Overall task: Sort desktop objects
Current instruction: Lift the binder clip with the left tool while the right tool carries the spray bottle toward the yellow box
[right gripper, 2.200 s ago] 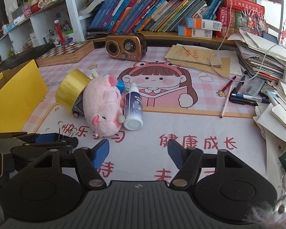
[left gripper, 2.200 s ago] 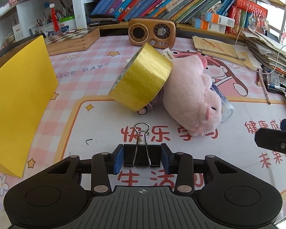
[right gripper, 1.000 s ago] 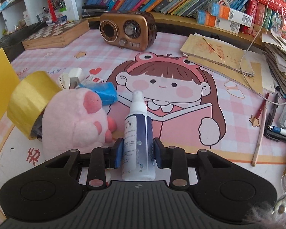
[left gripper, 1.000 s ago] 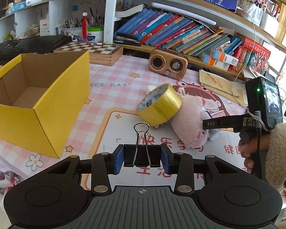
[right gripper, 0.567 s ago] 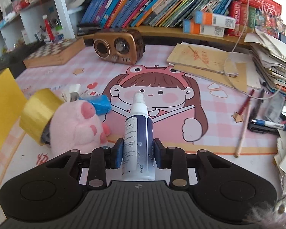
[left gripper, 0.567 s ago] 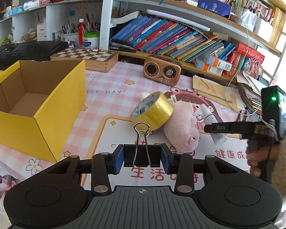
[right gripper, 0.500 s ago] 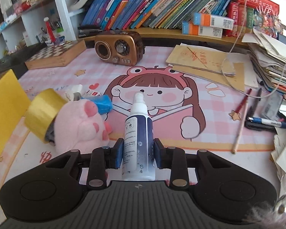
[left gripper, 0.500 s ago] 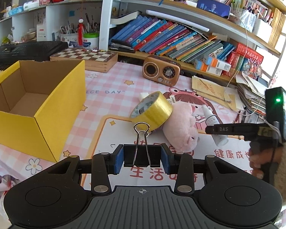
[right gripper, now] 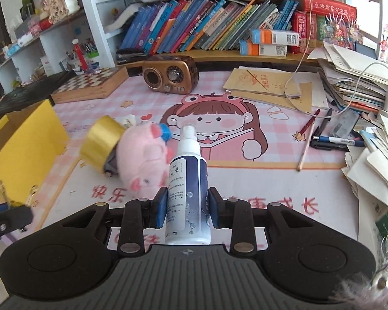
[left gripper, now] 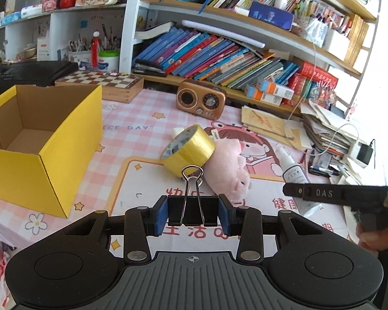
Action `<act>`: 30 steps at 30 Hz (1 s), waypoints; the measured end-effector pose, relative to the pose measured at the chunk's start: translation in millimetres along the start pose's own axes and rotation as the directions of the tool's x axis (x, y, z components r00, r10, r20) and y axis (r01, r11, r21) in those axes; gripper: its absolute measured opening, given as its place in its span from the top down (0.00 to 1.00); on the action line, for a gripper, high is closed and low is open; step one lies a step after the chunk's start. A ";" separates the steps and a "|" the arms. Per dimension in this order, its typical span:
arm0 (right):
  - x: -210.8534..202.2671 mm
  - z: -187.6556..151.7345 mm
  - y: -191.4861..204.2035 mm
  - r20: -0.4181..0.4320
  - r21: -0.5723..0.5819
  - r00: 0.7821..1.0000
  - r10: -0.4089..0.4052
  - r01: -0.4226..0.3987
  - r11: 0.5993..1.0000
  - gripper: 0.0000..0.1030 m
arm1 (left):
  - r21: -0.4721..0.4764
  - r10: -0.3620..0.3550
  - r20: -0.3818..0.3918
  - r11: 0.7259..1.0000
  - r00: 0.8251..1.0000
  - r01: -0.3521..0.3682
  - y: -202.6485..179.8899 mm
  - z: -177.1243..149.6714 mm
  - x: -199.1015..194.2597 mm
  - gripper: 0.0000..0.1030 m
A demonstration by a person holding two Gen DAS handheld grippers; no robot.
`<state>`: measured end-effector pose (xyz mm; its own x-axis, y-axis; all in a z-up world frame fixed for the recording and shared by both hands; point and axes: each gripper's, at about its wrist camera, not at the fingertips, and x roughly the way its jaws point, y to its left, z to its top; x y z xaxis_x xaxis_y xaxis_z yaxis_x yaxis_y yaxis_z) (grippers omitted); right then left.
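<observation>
Lifted clear of the desk mat, the spray bottle (right gripper: 187, 186) now rides clamped in the right gripper (right gripper: 186, 210); the left gripper (left gripper: 192, 213) grips a binder clip (left gripper: 192, 206), with the open yellow box (left gripper: 46, 144) at the mat's left edge their likely destination.

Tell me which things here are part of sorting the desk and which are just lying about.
Part of the job:
- black metal binder clip, held in the left gripper
- white-and-navy plastic spray bottle, held in the right gripper
- open yellow cardboard box
- gold tape roll
- pink plush pig

Probably just lying about:
- brown retro radio
- wooden chessboard case
- shelved books
- paper stacks
</observation>
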<state>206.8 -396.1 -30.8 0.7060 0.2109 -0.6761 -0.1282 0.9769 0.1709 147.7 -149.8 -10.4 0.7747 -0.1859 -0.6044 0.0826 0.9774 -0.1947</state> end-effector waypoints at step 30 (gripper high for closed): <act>-64.3 -96.1 183.3 -0.050 -0.021 0.996 0.071 -0.072 0.997 0.71 | 0.023 0.002 -0.017 1.000 1.000 -0.002 129.8 -45.6 -106.6 0.63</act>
<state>71.0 -227.4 -24.9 0.6596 0.2811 -0.6970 -0.1932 0.9597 0.2042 47.3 -7.7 -6.4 0.7641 -0.1854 -0.6179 0.0956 0.9798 -0.1757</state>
